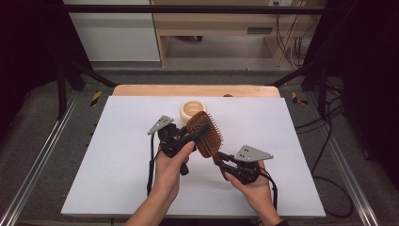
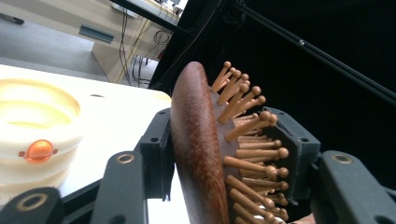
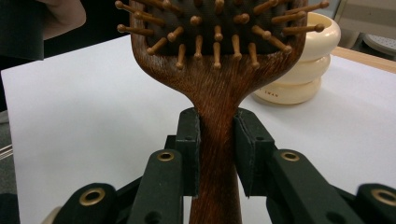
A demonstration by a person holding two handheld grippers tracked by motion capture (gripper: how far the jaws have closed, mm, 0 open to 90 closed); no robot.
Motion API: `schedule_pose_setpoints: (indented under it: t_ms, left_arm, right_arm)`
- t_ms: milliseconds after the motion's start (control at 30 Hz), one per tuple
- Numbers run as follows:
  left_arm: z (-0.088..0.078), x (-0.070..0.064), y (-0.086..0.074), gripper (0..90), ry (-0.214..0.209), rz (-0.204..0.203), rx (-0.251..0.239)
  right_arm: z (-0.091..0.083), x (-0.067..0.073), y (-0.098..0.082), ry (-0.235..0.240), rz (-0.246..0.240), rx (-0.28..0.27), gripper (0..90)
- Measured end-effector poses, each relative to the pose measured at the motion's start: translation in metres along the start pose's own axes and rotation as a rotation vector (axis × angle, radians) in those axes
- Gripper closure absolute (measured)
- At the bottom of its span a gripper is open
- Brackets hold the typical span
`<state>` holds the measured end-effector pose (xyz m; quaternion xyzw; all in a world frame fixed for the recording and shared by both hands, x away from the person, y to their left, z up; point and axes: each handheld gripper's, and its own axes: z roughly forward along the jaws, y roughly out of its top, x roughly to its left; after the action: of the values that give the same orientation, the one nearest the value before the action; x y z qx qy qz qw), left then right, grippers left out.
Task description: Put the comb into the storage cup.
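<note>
Nearest me, my right tool (image 1: 220, 161) clamps its two black jaws tight on the neck of the dark brown wooden paddle hairbrush (image 1: 205, 134), just where the handle widens into the head. In the right gripper view the handle (image 3: 217, 154) runs straight up between the pads, both pressing on the wood, and the brush is lifted off the white worktop (image 1: 117, 160).

Just ahead of that tool and to its left, my left tool (image 1: 195, 133) straddles the head of the same brush. One pad lies against the smooth wooden back (image 2: 198, 149), the other against the tips of the round-headed wooden pins (image 2: 252, 154); these jaws stand about half open. The brush head stands on edge between them, pins facing away from the back pad.

Beyond both tools, a little past the tip of the brush, a cream ribbed ring-shaped holder (image 1: 193, 110) sits on the worktop, apart from the brush. In the left gripper view it carries a small orange bead (image 2: 39, 150) on its side.
</note>
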<state>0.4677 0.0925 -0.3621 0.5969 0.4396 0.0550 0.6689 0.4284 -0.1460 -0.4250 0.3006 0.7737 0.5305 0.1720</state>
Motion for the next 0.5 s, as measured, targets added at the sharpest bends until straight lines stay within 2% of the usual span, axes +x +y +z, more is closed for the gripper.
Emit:
schedule_pose_setpoints:
  t_ms: [200,500]
  left_arm:
    - [-0.0004,-0.0022,0.0023,50.4,-0.017,0.006,0.017]
    - [0.0006,-0.0054,0.0037,51.3,-0.029,0.01,0.018]
  right_arm:
    - [0.0002,0.0006,-0.0004,-0.004,-0.001,-0.003,72.8]
    - [0.0007,-0.0022,-0.0015,0.019,0.027,-0.013,70.4]
